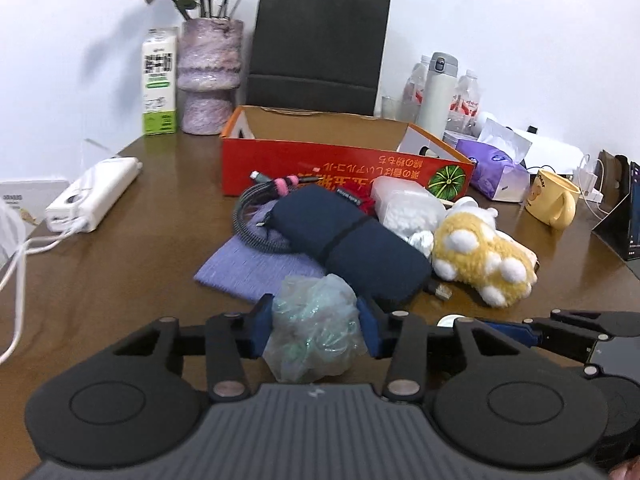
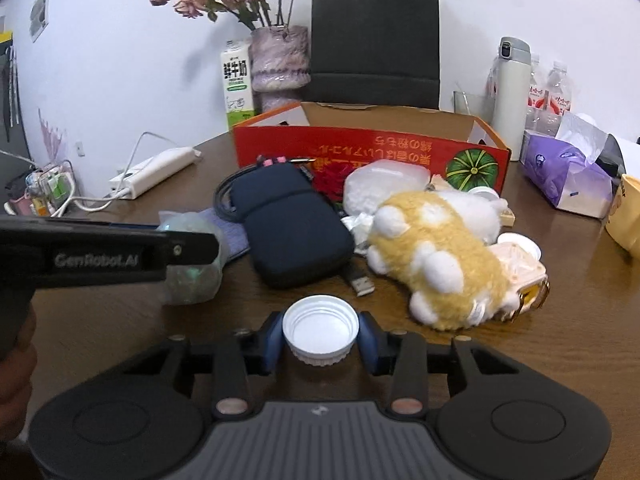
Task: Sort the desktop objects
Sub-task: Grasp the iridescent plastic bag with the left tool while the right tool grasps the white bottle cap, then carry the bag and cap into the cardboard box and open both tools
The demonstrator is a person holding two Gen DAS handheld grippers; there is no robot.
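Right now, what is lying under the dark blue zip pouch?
Under the dark blue zip pouch lie a purple cloth and part of a coiled grey cable. Whatever else it covers is hidden.

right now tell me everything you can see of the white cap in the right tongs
The white cap is a round plastic screw lid, fairly wide, with a ribbed outer skirt and stepped rings inside. It sits open side up, empty and clean. The blue pads of the right tongs press on it from both sides, so it is gripped. It is near the front edge of the brown wooden table, apart from the plush toy and the dark pouch beyond it.
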